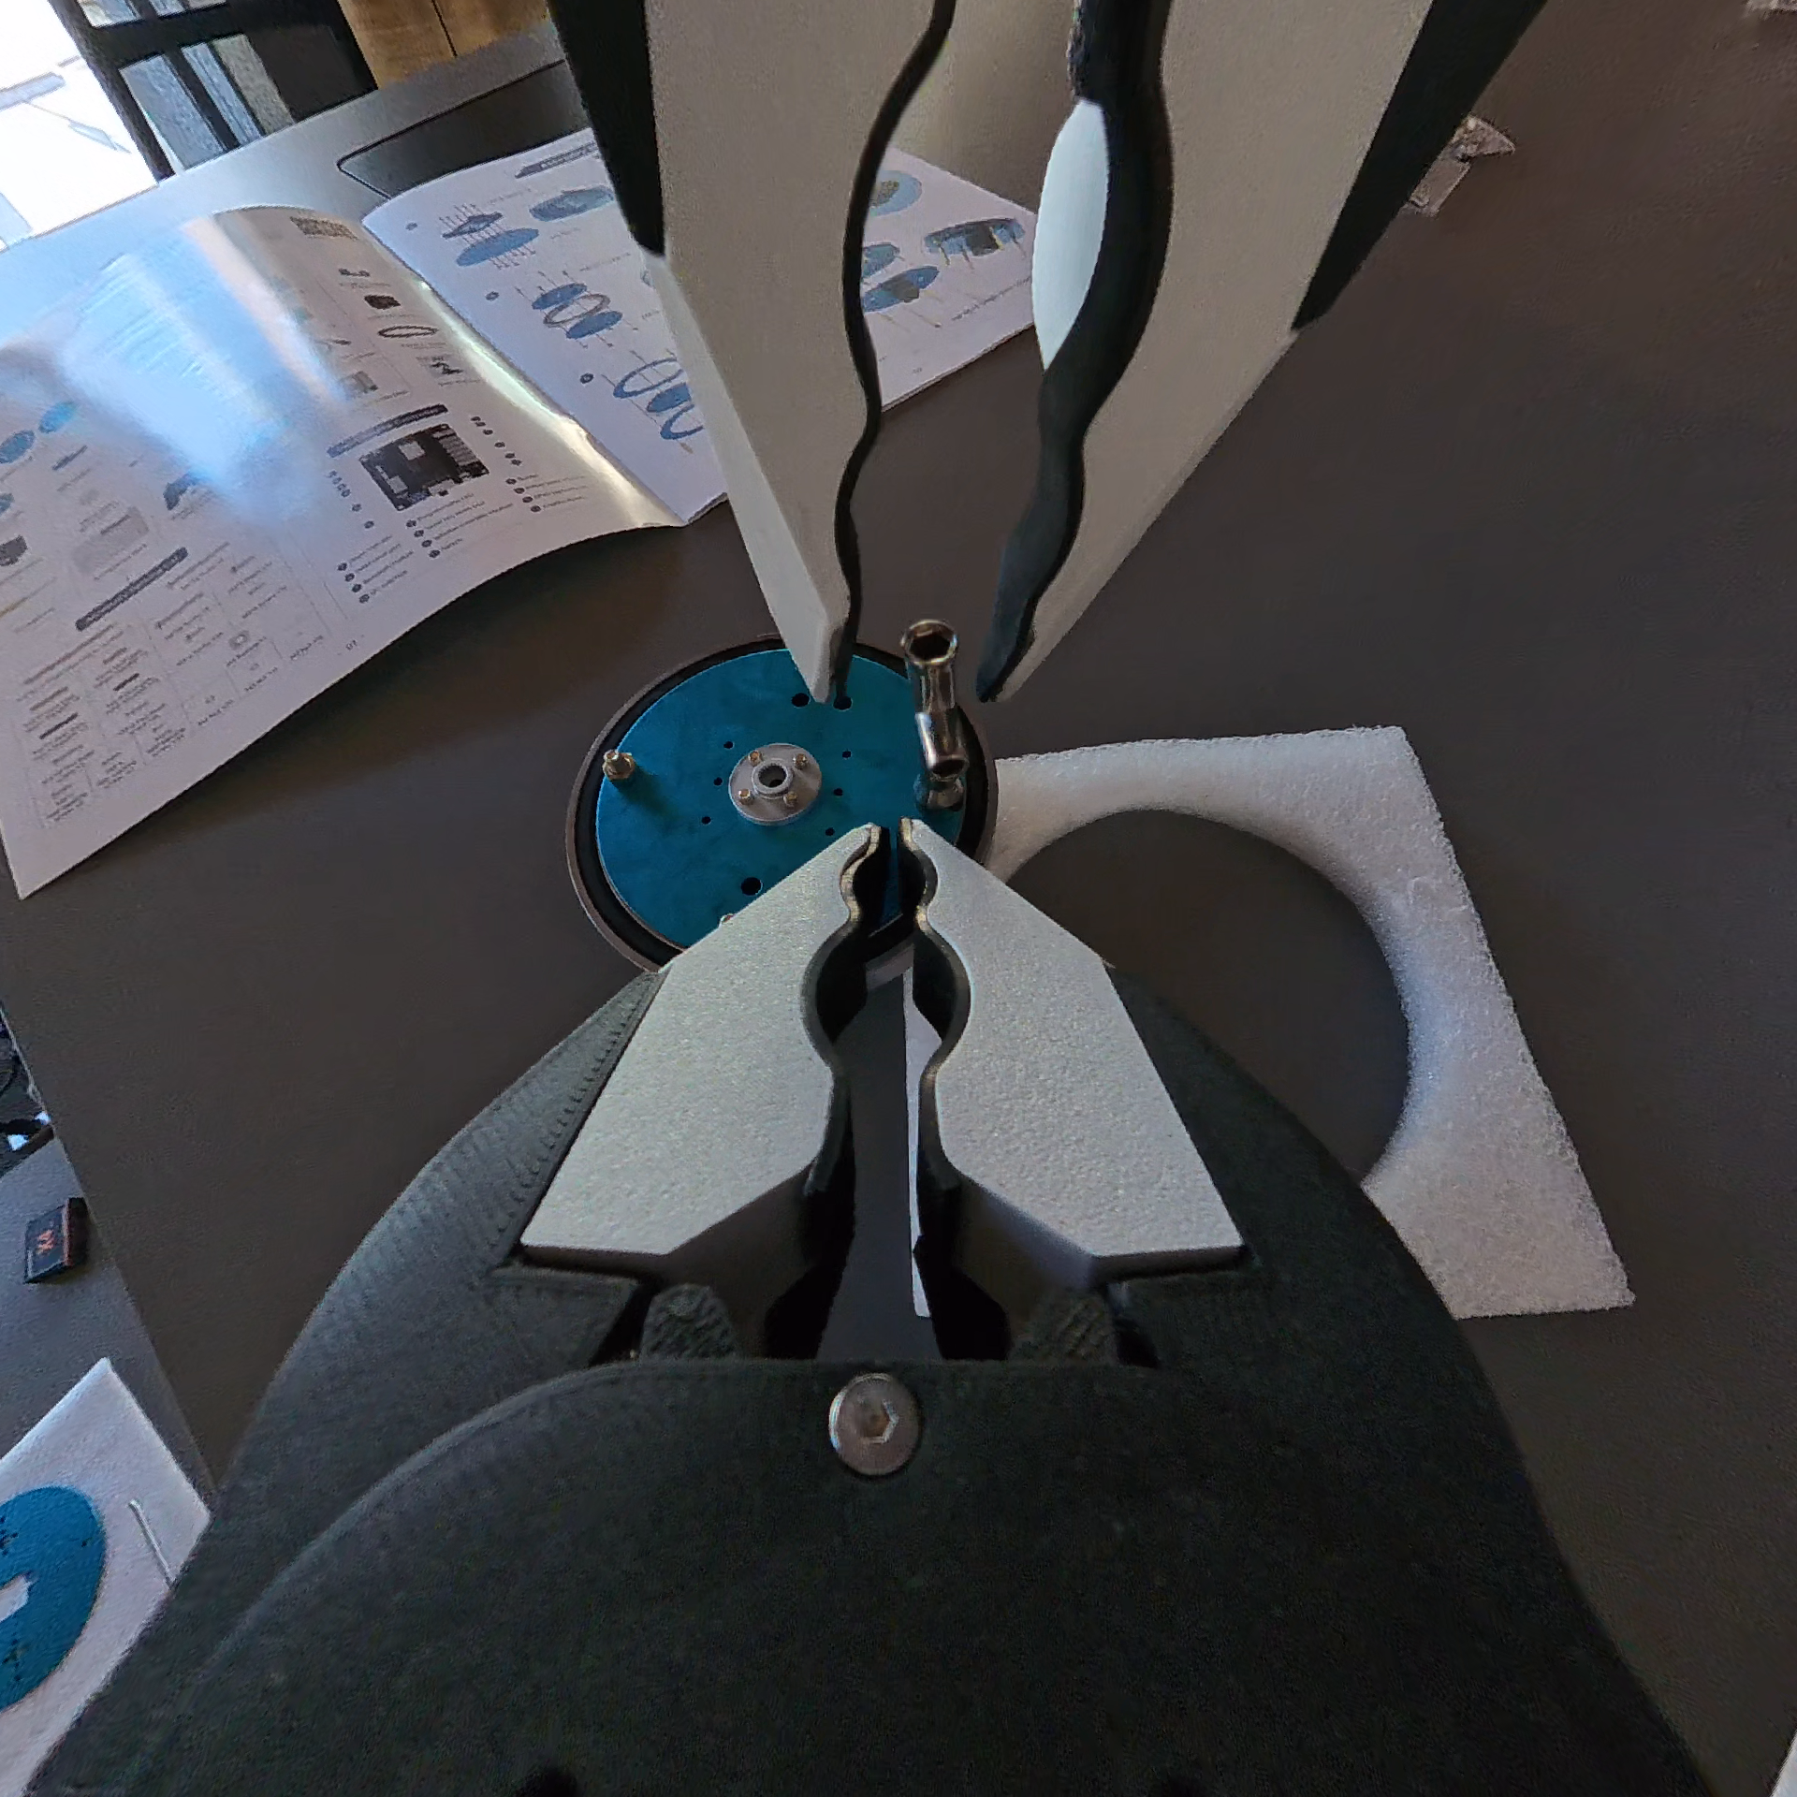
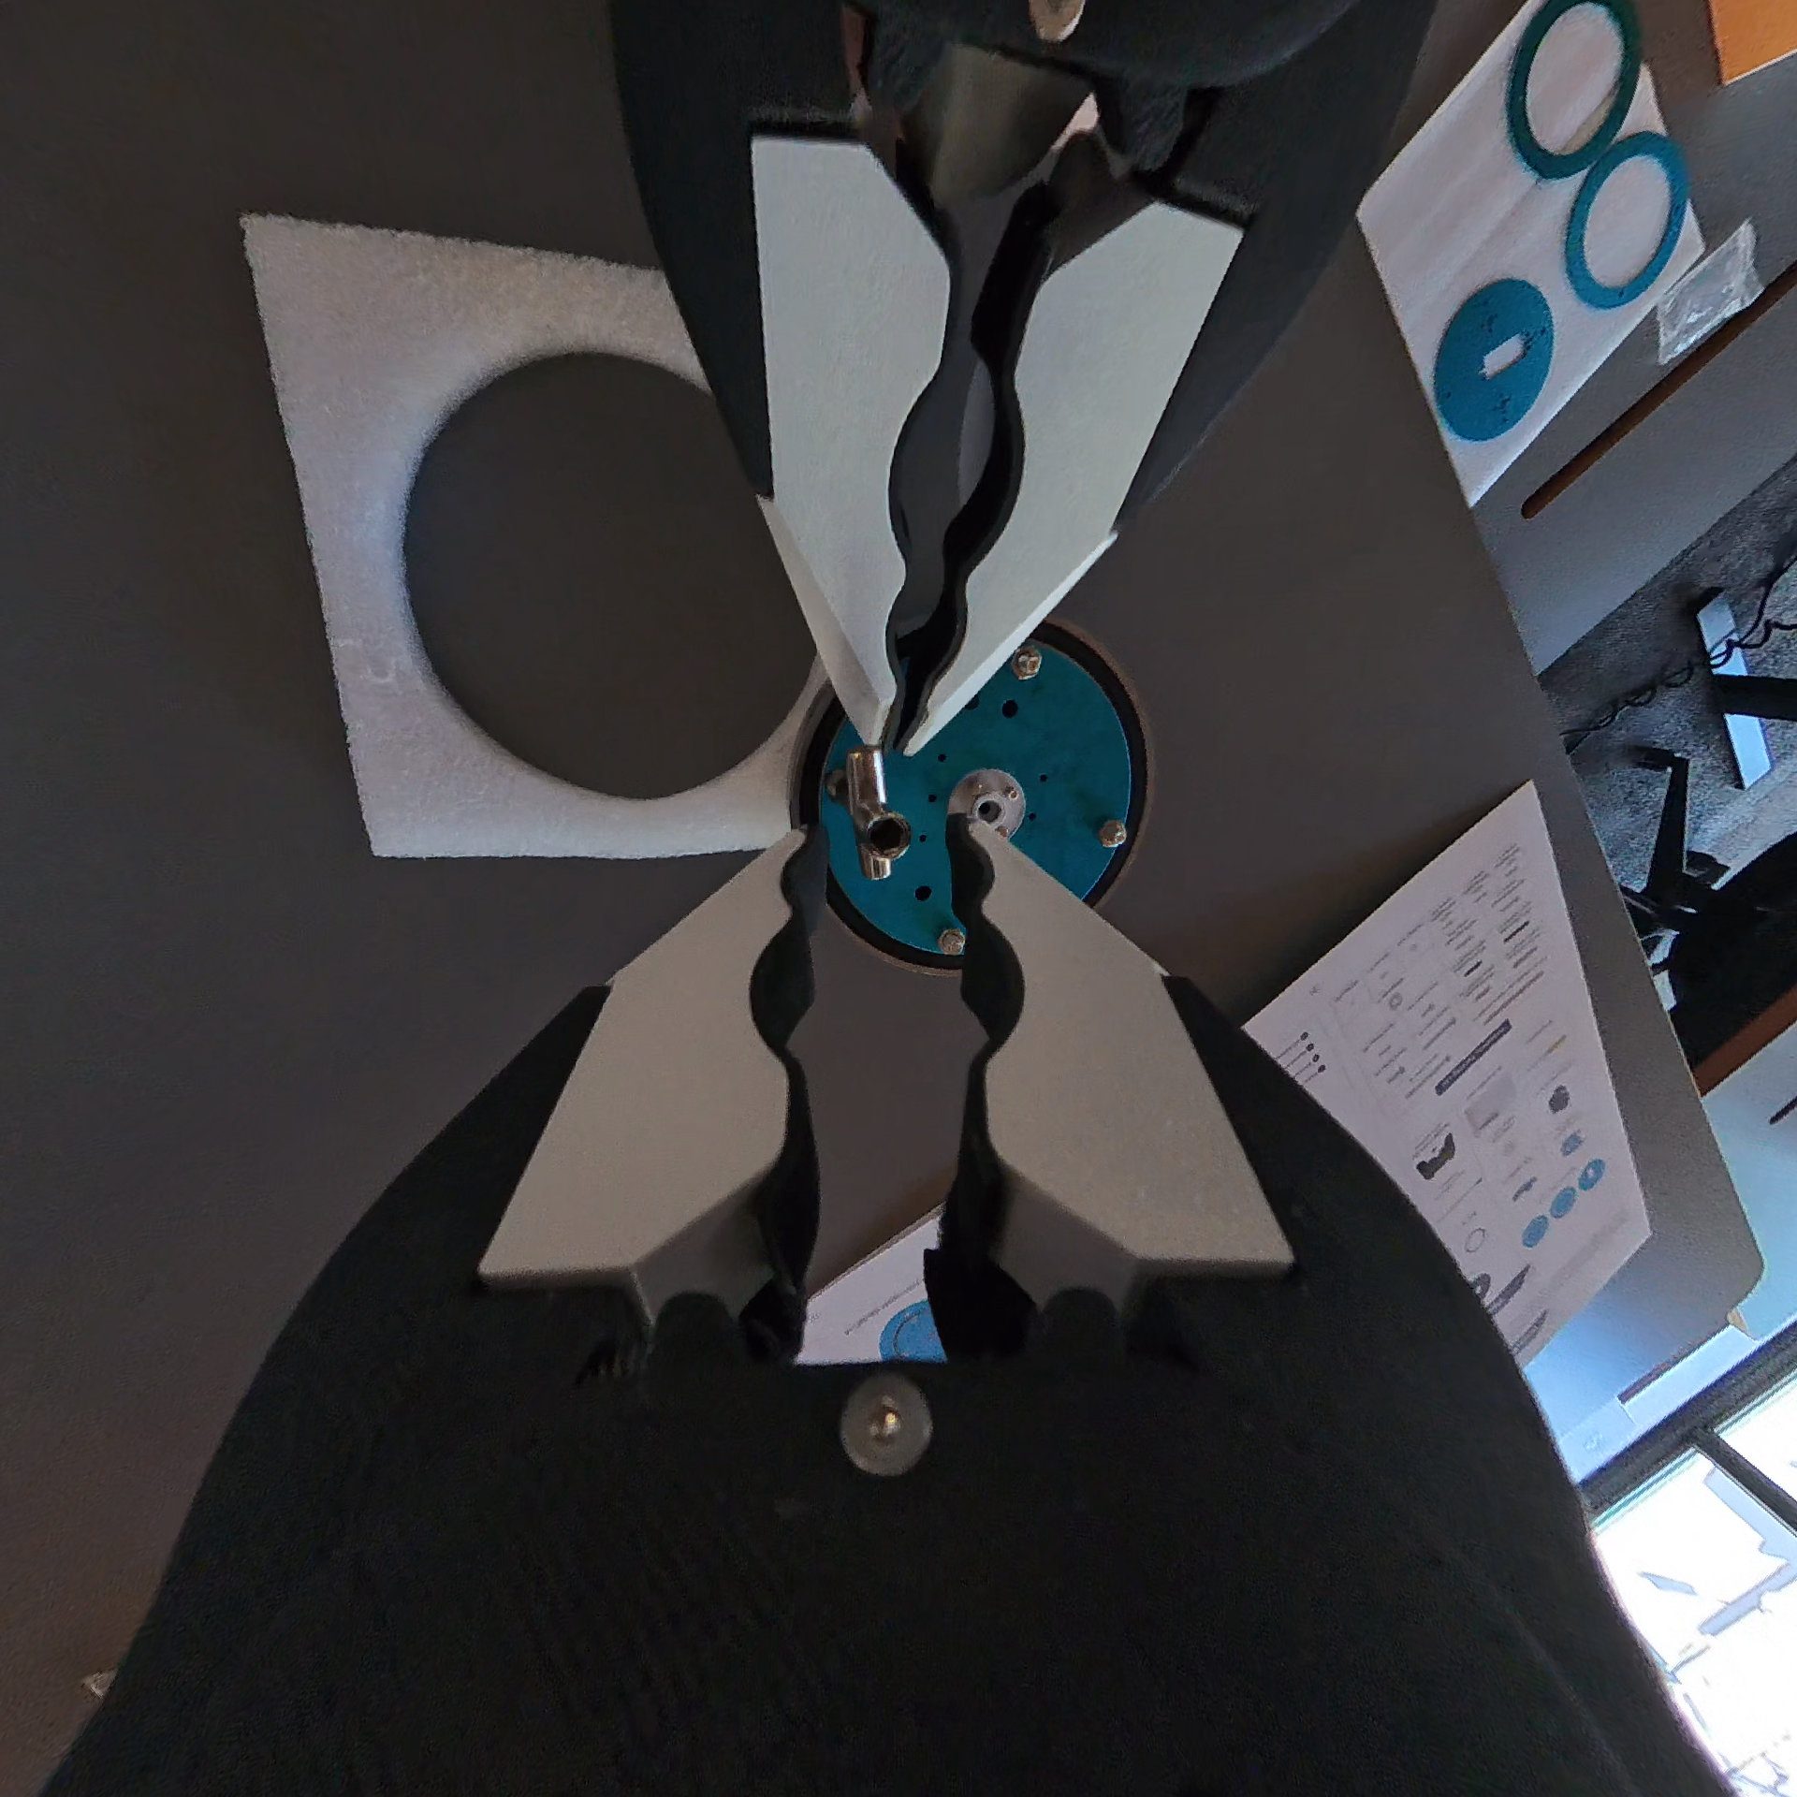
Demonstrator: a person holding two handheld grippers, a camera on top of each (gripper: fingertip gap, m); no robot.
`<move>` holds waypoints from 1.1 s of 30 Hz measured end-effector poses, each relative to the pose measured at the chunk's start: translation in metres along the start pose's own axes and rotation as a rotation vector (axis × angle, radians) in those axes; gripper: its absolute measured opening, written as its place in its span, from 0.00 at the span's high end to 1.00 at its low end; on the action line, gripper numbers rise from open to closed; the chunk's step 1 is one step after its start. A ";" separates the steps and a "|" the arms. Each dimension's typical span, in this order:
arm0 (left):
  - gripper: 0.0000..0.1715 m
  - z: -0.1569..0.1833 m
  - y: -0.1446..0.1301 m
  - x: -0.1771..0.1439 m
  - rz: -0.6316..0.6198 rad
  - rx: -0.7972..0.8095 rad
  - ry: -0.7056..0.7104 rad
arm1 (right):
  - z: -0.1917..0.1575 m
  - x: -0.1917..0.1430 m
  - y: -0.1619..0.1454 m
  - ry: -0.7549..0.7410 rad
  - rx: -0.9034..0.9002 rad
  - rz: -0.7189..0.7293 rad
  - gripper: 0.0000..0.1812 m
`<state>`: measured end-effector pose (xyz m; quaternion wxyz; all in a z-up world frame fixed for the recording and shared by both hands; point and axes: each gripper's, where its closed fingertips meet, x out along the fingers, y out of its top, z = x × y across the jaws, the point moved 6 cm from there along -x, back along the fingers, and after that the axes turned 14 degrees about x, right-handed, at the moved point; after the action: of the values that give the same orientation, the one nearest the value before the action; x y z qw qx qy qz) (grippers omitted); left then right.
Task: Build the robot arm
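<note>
A blue round plate [image 1: 700,827] with small holes, a silver centre hub [image 1: 773,778] and brass standoffs [image 1: 615,763] lies on a black round base on the dark table. A small chrome socket wrench [image 1: 932,720] stands at the plate's rim. My left gripper [image 1: 892,828] is shut, with its tips down on the plate beside the wrench's lower end. My right gripper [image 2: 880,836] is open, its fingers either side of the wrench [image 2: 875,817] without touching it. The right gripper also shows in the left wrist view [image 1: 912,686], and the left gripper in the right wrist view [image 2: 895,744].
A white foam sheet [image 1: 1410,875] with a round cut-out lies against the plate's side. An open instruction booklet [image 1: 243,486] lies on the other side. A white sheet with blue rings and a blue disc [image 2: 1536,292] lies near the table edge. The grippers are tip to tip, or close to it. Both grippers' tips are roughly 4 cm from the blue round plate [image 1: 700,827]. Look for it in the right wrist view [image 2: 1044,768] too.
</note>
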<state>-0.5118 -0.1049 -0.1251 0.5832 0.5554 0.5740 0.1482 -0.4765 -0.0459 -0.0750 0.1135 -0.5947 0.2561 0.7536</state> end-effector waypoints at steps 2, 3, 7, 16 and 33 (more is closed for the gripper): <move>0.99 0.000 0.000 0.000 -0.002 0.006 -0.004 | -0.002 0.000 0.001 0.013 0.001 -0.013 0.88; 0.99 0.000 0.000 0.000 -0.004 0.008 -0.005 | -0.003 0.001 0.002 0.012 0.000 -0.019 0.92; 1.00 -0.001 0.000 0.001 -0.007 0.009 -0.006 | -0.004 0.003 0.003 0.029 0.022 -0.027 0.95; 1.00 -0.001 0.000 0.002 0.000 0.013 -0.010 | -0.001 0.004 -0.001 0.090 0.209 -0.028 0.96; 1.00 0.002 0.001 0.001 0.001 0.021 0.000 | -0.002 0.006 -0.008 0.051 0.937 0.072 0.96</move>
<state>-0.5097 -0.1044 -0.1258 0.5774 0.5618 0.5751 0.1426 -0.4729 -0.0409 -0.0830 0.3375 -0.4882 0.5918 0.5454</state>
